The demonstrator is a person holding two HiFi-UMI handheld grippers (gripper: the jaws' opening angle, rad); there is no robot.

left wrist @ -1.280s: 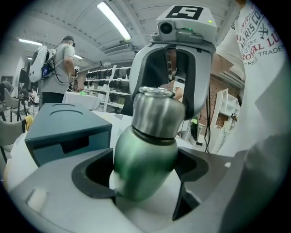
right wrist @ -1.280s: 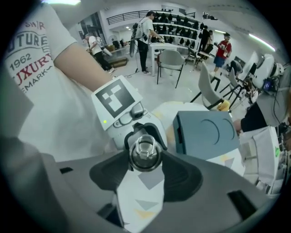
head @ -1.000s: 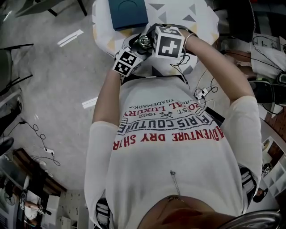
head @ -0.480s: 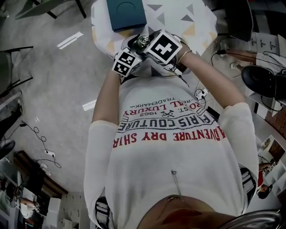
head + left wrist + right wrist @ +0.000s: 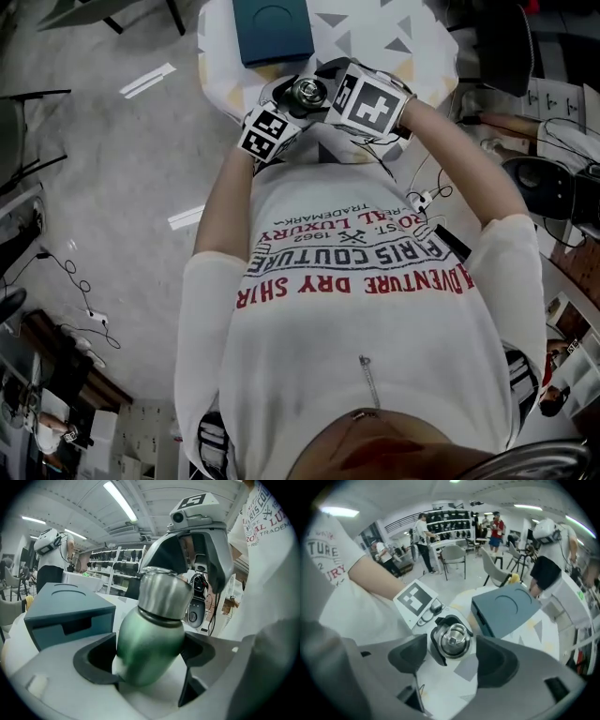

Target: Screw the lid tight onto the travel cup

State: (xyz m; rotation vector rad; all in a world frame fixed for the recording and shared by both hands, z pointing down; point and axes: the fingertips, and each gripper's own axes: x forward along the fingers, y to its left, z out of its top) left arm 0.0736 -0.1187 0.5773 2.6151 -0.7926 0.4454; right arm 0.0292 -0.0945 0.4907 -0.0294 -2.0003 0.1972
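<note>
Green metal travel cup [image 5: 147,639] sits upper centre of the head view, above the white table with grey and yellow triangles [image 5: 412,37]. It is tilted and clamped by its body in the left gripper [image 5: 147,656], both dark pads pressing on it. The ribbed steel lid [image 5: 453,640] is on the cup's neck. Right gripper [image 5: 454,660] is above it, jaws opening wide and holding nothing (lid in the gap, pads clear). Teal box [image 5: 506,606] is nearby. Risks: an off-centre re-grip skids on the lid, or twisting spins the tilted cup in the left pads and leaves the lid loose.
</note>
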